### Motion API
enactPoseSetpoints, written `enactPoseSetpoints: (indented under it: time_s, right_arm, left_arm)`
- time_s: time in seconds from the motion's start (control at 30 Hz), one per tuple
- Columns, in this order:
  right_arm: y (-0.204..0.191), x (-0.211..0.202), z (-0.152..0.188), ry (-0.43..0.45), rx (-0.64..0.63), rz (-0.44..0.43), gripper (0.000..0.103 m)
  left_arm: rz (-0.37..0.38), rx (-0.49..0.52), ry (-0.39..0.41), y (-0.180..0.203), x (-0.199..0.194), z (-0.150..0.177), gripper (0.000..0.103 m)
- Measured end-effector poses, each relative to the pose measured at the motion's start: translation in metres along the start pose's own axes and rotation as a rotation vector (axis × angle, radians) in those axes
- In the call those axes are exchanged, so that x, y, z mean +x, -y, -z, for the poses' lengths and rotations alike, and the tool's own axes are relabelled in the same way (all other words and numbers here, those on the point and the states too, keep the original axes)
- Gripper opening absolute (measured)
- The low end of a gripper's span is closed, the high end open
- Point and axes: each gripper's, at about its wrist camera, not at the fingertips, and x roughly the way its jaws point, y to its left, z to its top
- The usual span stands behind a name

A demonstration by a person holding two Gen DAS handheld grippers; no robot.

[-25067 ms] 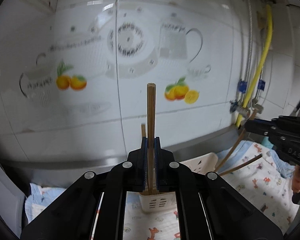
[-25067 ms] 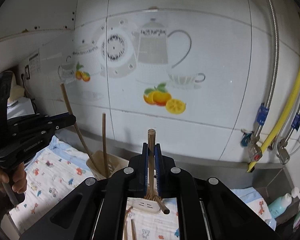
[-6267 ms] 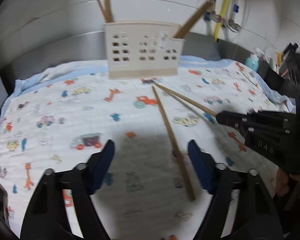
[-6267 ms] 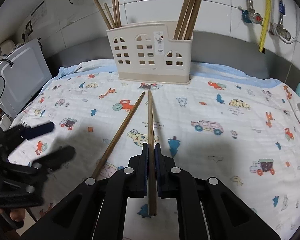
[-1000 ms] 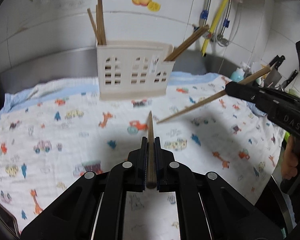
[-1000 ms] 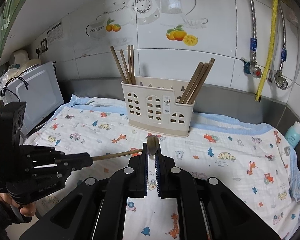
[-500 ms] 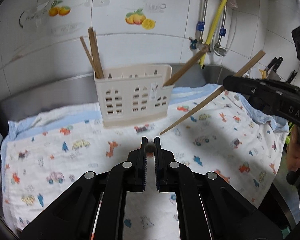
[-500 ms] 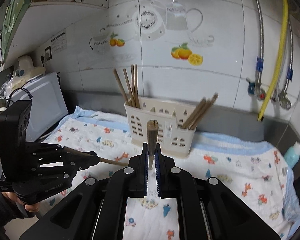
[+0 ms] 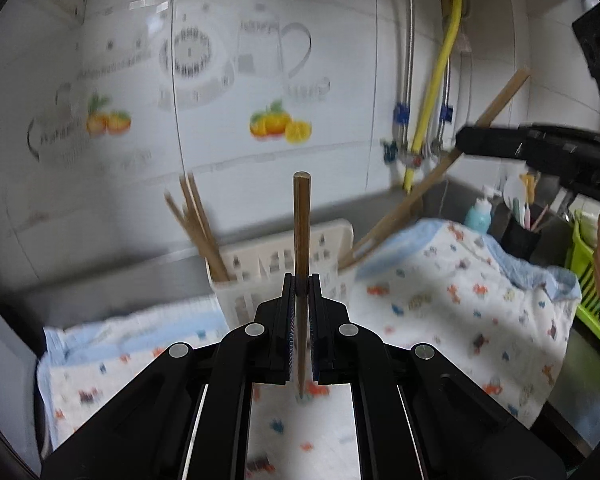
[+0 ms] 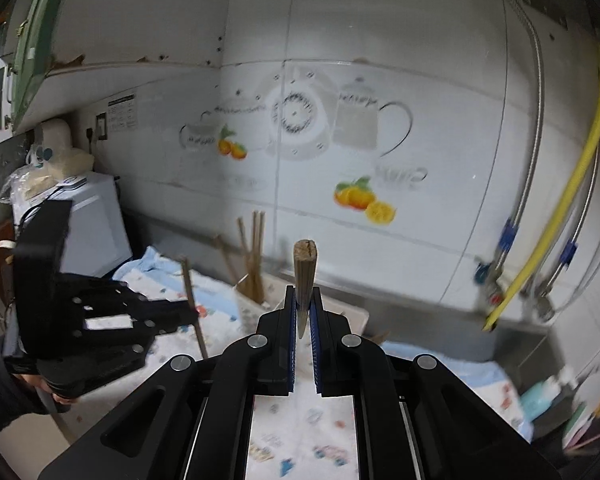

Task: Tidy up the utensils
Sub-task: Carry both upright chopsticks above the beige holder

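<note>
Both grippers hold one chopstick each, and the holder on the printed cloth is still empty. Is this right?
Not quite. Each gripper, left and right, does hold a chopstick, but the holder on the printed cloth is not empty: the left wrist view shows chopsticks standing in it.

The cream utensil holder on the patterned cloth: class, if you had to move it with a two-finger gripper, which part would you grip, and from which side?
Probably the bare middle stretch of the cream utensil holder's top rim, from above, jaws astride the thin wall. Chopsticks lean out of its left end and others out of its right. Both grippers already hold a chopstick.
</note>
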Motion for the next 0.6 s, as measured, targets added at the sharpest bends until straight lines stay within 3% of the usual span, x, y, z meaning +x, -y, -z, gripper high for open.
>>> enactPoseSetpoints:
  time_s: [0.37, 0.6]
  right_arm:
    - [0.022, 0.049, -0.007, -0.064, 0.029, 0.035, 0.006]
    - [0.022, 0.076, 0.002, -0.112, 0.029, 0.019, 0.006]
  left_arm:
    - [-0.099, 0.011, 0.183, -0.011, -0.001, -0.084, 0.005]
    - [-0.142, -0.005, 0.167, -0.021, 0.038, -0.092, 0.005]
